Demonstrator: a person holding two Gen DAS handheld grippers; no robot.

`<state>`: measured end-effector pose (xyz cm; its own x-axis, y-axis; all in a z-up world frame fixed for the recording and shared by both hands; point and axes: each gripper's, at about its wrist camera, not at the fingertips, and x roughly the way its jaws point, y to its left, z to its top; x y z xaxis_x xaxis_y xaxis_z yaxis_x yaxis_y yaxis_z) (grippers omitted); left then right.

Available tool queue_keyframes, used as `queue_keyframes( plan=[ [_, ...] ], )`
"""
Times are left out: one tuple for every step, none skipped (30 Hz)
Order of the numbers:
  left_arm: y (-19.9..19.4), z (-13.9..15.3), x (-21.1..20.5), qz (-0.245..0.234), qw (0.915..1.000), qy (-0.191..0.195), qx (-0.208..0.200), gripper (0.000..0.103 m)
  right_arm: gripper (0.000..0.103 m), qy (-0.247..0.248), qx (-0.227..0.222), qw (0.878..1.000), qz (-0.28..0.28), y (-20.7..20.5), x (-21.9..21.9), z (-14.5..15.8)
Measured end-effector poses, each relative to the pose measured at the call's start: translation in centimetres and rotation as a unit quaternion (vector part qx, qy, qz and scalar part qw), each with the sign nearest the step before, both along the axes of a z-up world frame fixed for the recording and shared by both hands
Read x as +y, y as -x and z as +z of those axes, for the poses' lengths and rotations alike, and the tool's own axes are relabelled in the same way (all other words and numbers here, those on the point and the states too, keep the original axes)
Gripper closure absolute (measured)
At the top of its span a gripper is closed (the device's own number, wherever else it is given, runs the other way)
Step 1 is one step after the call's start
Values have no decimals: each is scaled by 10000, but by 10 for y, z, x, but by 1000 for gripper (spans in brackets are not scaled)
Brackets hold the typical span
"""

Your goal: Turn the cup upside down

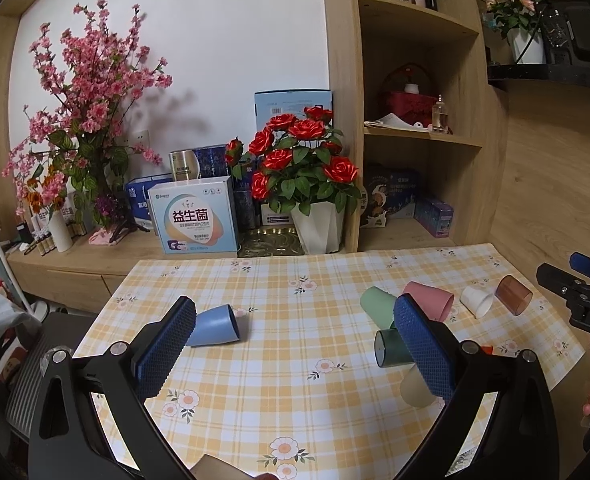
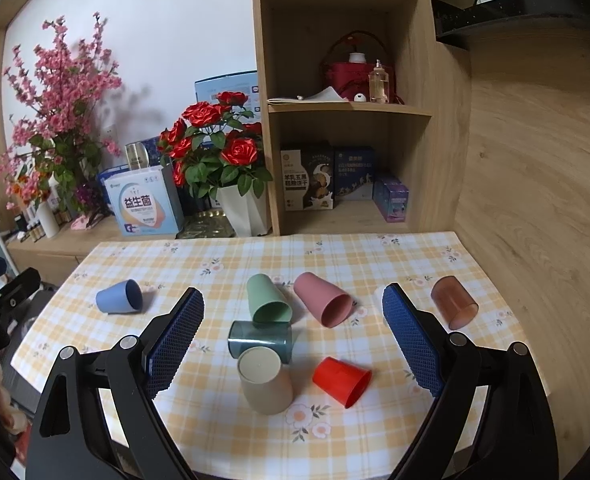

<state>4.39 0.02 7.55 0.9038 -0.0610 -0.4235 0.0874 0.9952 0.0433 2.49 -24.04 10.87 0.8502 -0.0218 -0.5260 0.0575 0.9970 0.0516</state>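
White wall [image 1: 215, 40], wooden shelving [image 2: 343, 108], checked tablecloth [image 2: 255, 256].

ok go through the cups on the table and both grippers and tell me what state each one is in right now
blue cup: on its side
green cup: on its side
pink cup: on its side
brown cup: on its side
red cup: on its side
dark teal cup: on its side
beige cup: tipped, base toward camera
white cup: on its side
left gripper: open, empty
right gripper: open, empty
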Motion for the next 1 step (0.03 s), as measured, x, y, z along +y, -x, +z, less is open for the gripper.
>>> queue_keyframes(
  plan=[
    [0, 0, 0, 5, 10000, 2, 2, 6, 15, 8, 5, 10000, -3, 0, 0, 0]
  ],
)
